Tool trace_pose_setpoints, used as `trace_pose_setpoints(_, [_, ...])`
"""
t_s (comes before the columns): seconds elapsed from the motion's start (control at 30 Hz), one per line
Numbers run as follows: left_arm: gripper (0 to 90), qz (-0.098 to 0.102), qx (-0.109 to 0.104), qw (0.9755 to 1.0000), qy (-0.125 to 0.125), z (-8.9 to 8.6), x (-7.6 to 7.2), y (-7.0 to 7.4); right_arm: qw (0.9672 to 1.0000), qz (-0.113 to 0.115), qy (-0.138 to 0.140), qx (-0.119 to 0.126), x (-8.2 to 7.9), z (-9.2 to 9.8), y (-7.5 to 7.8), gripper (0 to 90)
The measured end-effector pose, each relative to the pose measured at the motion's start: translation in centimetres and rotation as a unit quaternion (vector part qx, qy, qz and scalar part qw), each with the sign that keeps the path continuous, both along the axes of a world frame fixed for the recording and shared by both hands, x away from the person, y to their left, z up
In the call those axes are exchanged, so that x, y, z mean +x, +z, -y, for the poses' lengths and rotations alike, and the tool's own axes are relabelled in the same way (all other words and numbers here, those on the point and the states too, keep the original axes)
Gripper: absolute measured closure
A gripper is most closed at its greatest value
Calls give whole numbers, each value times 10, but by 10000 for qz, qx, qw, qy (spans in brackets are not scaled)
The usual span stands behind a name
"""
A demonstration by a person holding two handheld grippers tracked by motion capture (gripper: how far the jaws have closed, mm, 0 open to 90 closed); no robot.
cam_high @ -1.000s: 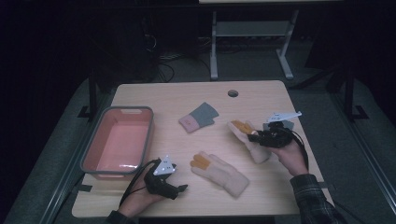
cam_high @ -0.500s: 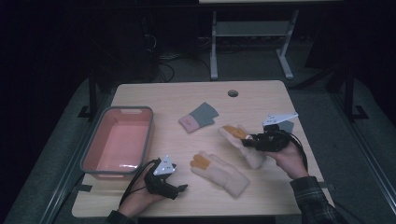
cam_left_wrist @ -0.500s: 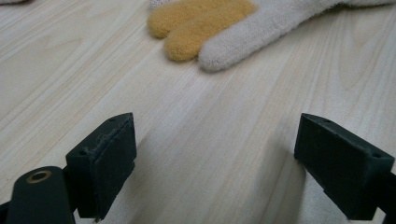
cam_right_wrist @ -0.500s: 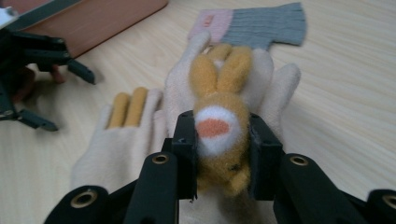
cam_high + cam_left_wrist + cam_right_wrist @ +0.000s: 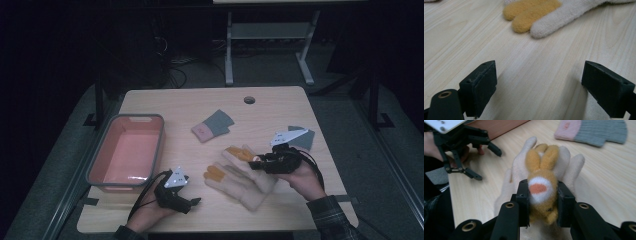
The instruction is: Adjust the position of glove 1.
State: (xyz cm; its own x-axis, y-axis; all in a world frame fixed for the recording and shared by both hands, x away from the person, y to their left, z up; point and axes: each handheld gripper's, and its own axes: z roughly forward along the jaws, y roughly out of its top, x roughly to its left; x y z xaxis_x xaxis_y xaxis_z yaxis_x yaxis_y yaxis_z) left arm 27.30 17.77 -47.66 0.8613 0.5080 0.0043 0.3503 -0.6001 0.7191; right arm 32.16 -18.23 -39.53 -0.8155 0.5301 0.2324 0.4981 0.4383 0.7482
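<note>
Far left on the tabletop (image 5: 280,107) sits a pink tray (image 5: 100,167) w/ grey rim, nothing in it. Just right of its near corner the left gripper (image 5: 192,202) rests low by the front edge, jaws spread wide w/ only bare wood between them; the left gripper view has the yellow fingertips of the lower cream glove (image 5: 564,15) lying ahead, apart from the pads. Mid-tabletop, farther back, lies a small pink-and-grey mitten (image 5: 212,126). Right of centre the upper cream glove (image 5: 245,157) lies over the lower one, and the right gripper (image 5: 256,162) is pinching its plush orange-and-white part at the wrist end, both pads pressed into the pile. Whether that glove's fingers are clear of the one beneath is hard to tell from the high view, prob. touching. Behind the right hand a grey cloth piece (image 5: 302,139) peeks out.

Step in hand looks like stacking the pair. To do it well: keep the pinch firm, line up fingers and cuffs, lower flat, then let go w/o dragging the bottom glove; left gripper could pin it.
</note>
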Motion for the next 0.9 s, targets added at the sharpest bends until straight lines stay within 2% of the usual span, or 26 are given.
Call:
trace_pose_setpoints(0.17, [122, -3, 3, 10000, 1, 0, 0, 0, 9998, 7, 216, -22, -12, -13, 1, 694])
trace_pose_setpoints(0.33, [122, -2, 6, 10000, 0, 0, 0, 0, 9993, -45, 370, -1, -16, -24, 1, 694])
trace_pose_setpoints(0.5, [122, -24, -13, 10000, 12, 0, 0, 0, 9988, -73, 480, -116, -20, -34, -1, 694])
trace_pose_setpoints(0.9, [122, -2, 4, 10000, 0, 0, 0, 0, 9982, -125, 511, -271, -20, -44, -11, 693])
